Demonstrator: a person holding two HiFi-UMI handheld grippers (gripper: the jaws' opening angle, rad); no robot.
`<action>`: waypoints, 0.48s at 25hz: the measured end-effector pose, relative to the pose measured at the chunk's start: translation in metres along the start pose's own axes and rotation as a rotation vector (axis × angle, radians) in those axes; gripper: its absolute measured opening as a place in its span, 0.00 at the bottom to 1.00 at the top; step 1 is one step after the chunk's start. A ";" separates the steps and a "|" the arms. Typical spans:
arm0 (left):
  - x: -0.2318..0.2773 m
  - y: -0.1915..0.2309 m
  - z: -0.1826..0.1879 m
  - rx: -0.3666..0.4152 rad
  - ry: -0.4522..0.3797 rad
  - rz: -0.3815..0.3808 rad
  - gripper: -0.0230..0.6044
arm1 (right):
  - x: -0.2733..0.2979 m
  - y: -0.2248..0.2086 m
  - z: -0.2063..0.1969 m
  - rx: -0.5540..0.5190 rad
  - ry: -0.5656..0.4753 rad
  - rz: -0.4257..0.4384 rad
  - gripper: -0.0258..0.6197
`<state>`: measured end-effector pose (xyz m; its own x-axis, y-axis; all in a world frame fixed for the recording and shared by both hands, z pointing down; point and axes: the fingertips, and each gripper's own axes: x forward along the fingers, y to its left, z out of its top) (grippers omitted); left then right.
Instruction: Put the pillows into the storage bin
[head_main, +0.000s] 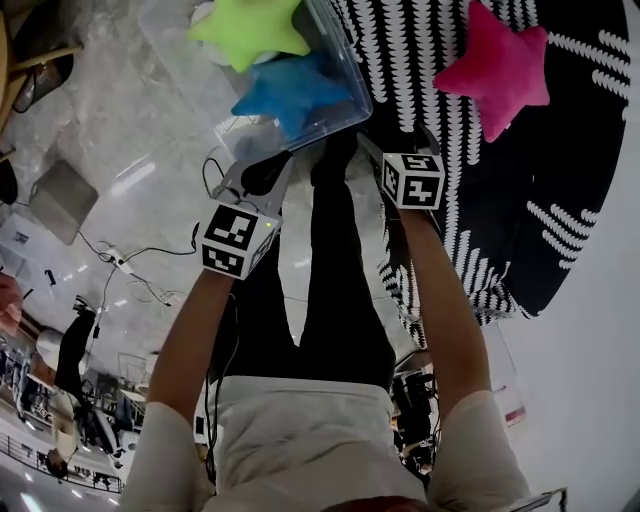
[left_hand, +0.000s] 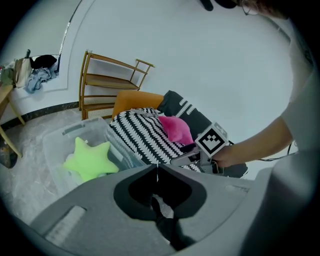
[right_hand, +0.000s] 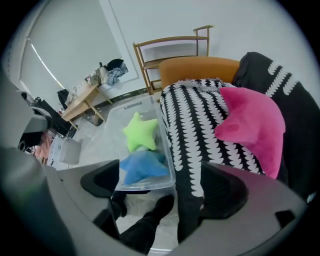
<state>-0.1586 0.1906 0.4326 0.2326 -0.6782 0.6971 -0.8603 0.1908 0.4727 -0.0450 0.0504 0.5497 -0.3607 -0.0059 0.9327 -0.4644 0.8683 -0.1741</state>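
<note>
A clear storage bin (head_main: 349, 78) on the floor holds a green star pillow (head_main: 250, 30) and a blue star pillow (head_main: 290, 92). A pink star pillow (head_main: 498, 65) lies on the black-and-white patterned seat cover (head_main: 420, 60) to the bin's right. My left gripper (head_main: 256, 177) hovers just short of the bin's near end, jaws shut with nothing in them (left_hand: 157, 169). My right gripper (head_main: 394, 148) is over the edge of the cover, open and empty (right_hand: 160, 189). The right gripper view shows the pink pillow (right_hand: 252, 125) ahead to the right and the bin (right_hand: 167, 150) ahead to the left.
The person's black-trousered legs (head_main: 340, 280) stand between the grippers. Cables (head_main: 130, 265) and a grey flat object (head_main: 62, 200) lie on the shiny floor at left. Behind the seat are an orange cushion (right_hand: 200, 67) and a wooden rack (right_hand: 170, 50); a cluttered table (right_hand: 85, 92) stands far left.
</note>
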 end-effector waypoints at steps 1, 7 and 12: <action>0.007 -0.008 0.004 -0.002 0.001 -0.004 0.07 | -0.004 -0.013 0.000 0.002 -0.002 -0.011 0.80; 0.059 -0.062 0.028 0.017 0.017 -0.046 0.07 | -0.028 -0.111 -0.001 0.027 -0.013 -0.092 0.80; 0.098 -0.095 0.047 0.035 0.023 -0.070 0.07 | -0.036 -0.190 -0.006 0.022 -0.006 -0.172 0.80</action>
<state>-0.0752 0.0723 0.4301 0.3029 -0.6728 0.6749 -0.8568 0.1177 0.5019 0.0612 -0.1116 0.5513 -0.2794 -0.1562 0.9474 -0.5369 0.8434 -0.0193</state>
